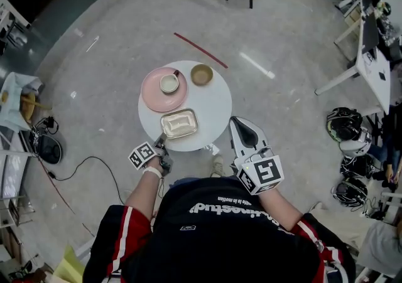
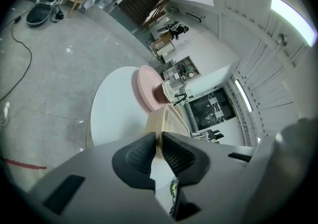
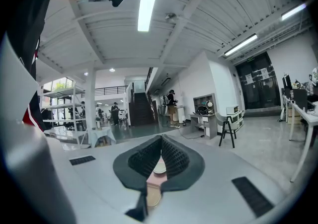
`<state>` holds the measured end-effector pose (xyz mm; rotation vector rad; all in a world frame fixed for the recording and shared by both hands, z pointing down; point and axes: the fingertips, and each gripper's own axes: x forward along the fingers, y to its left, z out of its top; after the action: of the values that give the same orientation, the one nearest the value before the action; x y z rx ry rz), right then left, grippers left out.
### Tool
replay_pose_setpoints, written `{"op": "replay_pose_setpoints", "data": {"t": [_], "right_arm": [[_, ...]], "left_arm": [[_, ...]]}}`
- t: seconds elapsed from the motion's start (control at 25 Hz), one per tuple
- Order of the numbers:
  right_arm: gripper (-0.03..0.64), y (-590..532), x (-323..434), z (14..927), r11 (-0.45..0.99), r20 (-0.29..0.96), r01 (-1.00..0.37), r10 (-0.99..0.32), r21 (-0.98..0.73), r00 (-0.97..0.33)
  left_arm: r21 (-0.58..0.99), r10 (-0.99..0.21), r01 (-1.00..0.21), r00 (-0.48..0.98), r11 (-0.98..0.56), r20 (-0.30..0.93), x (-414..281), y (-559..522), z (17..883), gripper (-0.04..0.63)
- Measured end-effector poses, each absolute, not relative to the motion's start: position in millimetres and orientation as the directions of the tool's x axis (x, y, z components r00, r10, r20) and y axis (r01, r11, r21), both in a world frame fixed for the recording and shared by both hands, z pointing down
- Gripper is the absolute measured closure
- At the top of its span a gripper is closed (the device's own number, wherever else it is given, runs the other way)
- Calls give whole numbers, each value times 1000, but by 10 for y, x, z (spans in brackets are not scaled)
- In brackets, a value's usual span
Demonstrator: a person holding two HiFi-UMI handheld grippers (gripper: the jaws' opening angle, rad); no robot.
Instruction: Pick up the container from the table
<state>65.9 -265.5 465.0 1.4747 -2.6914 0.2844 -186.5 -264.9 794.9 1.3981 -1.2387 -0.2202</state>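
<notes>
At the lower left of the table's rim in the head view, the left tool (image 1: 161,142) is pinched narrow on the near-left corner of the container (image 1: 179,123), with a pad on either side of the thin rim. Gripping the lip makes sense, since the shallow beige tray looks too wide to span. The container lies at the near edge of the round white table (image 1: 213,103), and in the left gripper view it runs from the tool toward the upper right. Whether its far end has left the surface cannot be told. Just beyond it, in the upper left of the tabletop, a pink plate (image 1: 151,93) carries a cup (image 1: 169,82), with a wooden bowl (image 1: 201,74) to their right. All three sit apart from the container, so a lift should probably disturb nothing. At the right, the right tool (image 1: 236,123) hangs beside the table's edge with its jaws together on nothing, apparently kept out of the way
</notes>
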Motion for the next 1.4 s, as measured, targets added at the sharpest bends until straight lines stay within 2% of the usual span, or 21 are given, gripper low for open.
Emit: {"op": "replay_pose_setpoints", "data": {"t": [0.72, 1.4], "right_arm": [[609, -2330, 595, 4454, 484, 103, -865, -861, -136, -498], [609, -2134, 462, 4374, 491, 89, -858, -858, -151, -507]], "left_arm": [[840, -796, -540, 488, 47, 359, -1815, -2643, 7030, 541], [774, -826, -603, 525, -191, 205, -1666, -2386, 5944, 541]]}}
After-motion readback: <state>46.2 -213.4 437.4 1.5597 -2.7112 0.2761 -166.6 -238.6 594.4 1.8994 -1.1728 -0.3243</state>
